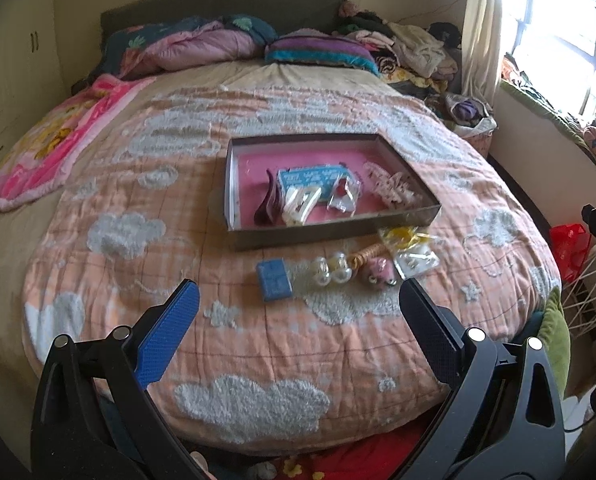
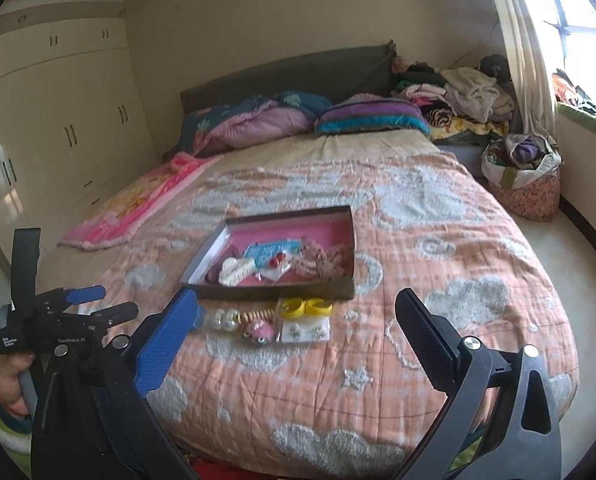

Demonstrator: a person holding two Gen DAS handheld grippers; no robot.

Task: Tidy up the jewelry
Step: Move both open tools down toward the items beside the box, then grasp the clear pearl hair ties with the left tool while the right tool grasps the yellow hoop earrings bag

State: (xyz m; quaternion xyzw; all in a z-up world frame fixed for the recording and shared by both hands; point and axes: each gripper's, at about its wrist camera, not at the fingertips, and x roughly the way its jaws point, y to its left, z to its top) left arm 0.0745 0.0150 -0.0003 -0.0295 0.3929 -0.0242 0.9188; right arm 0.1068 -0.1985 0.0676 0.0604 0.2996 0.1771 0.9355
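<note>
A shallow box with a pink floor (image 1: 254, 160) (image 2: 234, 236) lies on the bed and holds a blue card, a white hair clip (image 1: 298, 202) (image 2: 236, 270), a dark clip and pale hair pieces. In front of it on the quilt lie a small blue box (image 1: 274, 280), clear bead rings (image 1: 332, 270) (image 2: 222, 318), a pink charm (image 1: 378, 272) (image 2: 258, 332), yellow rings in a bag (image 1: 404, 236) (image 2: 306, 307) and a bagged earring card (image 1: 416, 260) (image 2: 306, 332). My left gripper (image 1: 298, 296) is open and empty, short of these items. My right gripper (image 2: 298, 308) is open and empty above the quilt; the left gripper also shows in the right wrist view (image 2: 94, 304).
The orange cloud-pattern quilt (image 1: 258, 340) (image 2: 418, 280) covers the bed. Pillows and folded blankets (image 1: 202, 44) lie at the headboard, a clothes pile (image 2: 458, 96) and a cloth bag (image 2: 522, 176) at the right. Wardrobes (image 2: 58, 120) stand left, a window right.
</note>
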